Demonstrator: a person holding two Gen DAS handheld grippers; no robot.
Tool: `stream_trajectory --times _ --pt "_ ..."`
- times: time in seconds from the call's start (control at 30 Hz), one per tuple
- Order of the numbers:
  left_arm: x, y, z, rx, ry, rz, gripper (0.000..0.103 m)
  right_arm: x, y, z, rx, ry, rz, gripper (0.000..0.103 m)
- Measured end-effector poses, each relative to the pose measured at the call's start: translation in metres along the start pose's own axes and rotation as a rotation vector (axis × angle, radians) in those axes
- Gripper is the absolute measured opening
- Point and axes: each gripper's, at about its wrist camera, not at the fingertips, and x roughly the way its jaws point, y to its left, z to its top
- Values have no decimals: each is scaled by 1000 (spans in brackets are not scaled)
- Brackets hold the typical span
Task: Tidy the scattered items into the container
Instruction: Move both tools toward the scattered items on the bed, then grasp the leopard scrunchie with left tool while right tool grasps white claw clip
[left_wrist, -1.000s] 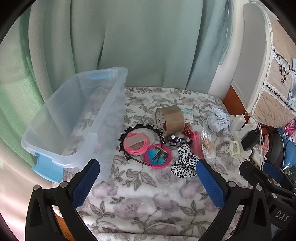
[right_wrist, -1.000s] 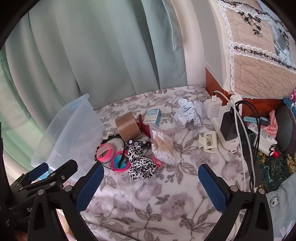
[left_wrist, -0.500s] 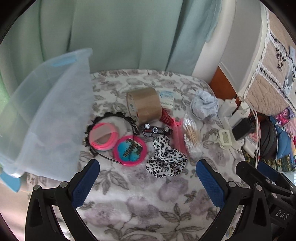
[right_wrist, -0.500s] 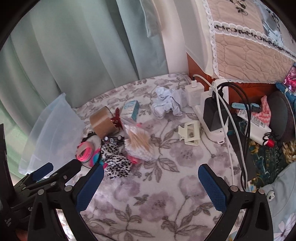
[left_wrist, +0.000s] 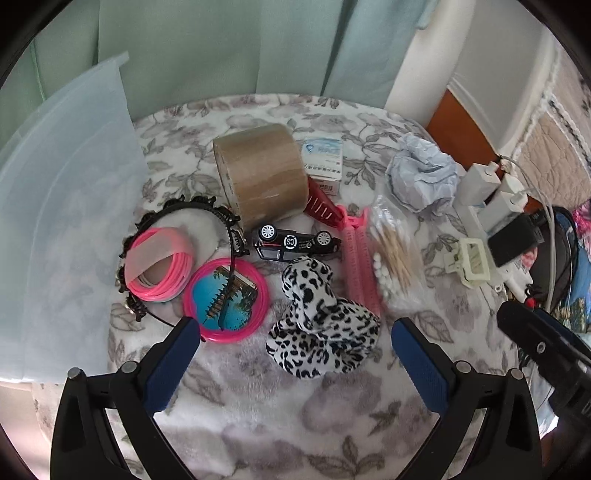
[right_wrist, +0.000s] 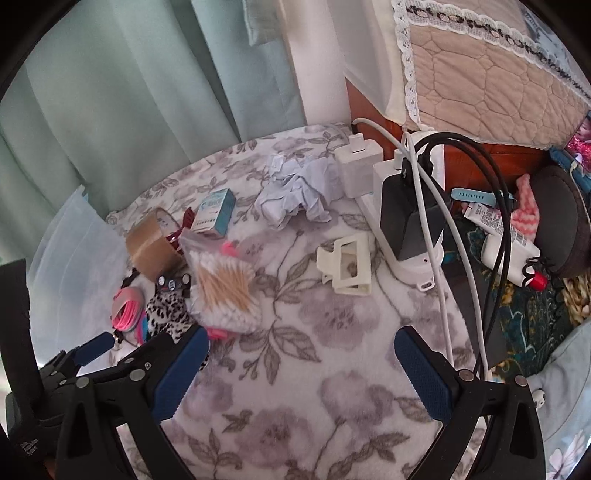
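Note:
A clear plastic bin (left_wrist: 62, 229) stands at the left on a floral blanket. Beside it lies a pile: brown tape roll (left_wrist: 262, 173), black headband (left_wrist: 207, 210), pink cord coil (left_wrist: 159, 262), round pink mirror (left_wrist: 225, 299), toy car (left_wrist: 295, 242), leopard scrunchie (left_wrist: 321, 325), pink hair clip (left_wrist: 358, 258), bag of cotton swabs (left_wrist: 393, 254), small box (left_wrist: 323, 155) and crumpled paper (left_wrist: 421, 177). My left gripper (left_wrist: 295, 347) is open, just short of the scrunchie. My right gripper (right_wrist: 301, 360) is open over bare blanket, near a cream claw clip (right_wrist: 347, 264).
A white power strip with chargers and cables (right_wrist: 402, 206) lies at the right edge of the blanket. Beyond it are a lotion tube (right_wrist: 506, 247), a blue watch strap (right_wrist: 480, 194) and clutter. Green curtains (left_wrist: 221, 48) hang behind.
Both grippers have moved forward and to the right. The pile now looks closer in the left wrist view and the bin has slid to the left edge. Both stay open.

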Motion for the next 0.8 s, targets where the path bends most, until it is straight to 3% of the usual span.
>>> stream_trajectory --times 0.13,0.27,0.43,0.8 --pt "7 5 4 -21 13 -11 88 5 0 6 1 -5 18 91" --pt "15 7 6 -40 31 -36 77 16 5 8 -10 -1 29 89" --pt "25 7 10 -52 54 -64 64 41 -3 15 13 24 -8 79" --pt "48 9 17 -91 98 -91 62 84 -11 30 20 16 -146 75"
